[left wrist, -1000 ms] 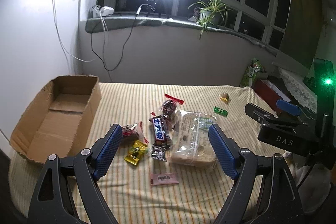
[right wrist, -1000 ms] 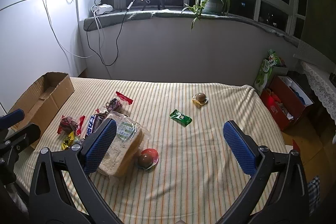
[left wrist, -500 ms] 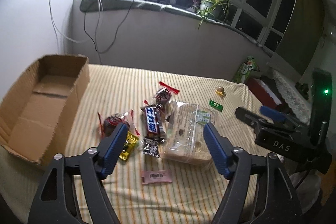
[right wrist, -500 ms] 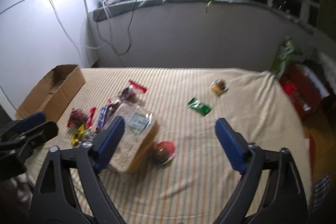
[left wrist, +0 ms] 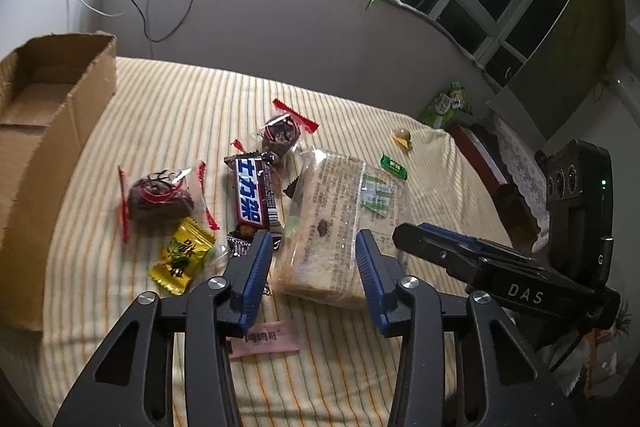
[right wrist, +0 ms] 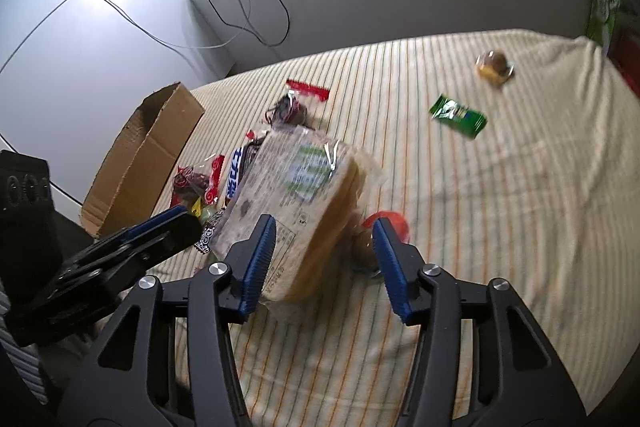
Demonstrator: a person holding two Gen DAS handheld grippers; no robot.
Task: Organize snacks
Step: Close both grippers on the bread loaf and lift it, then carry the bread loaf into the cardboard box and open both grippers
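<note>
Our left claw and right claw have just been closing, yet both stand apart, gripping nothing. We see the bagged bread loaf lying on the striped bed just beyond both, cardboard box far left.

Snack packets lie between cardboard box and bread bag.
</note>
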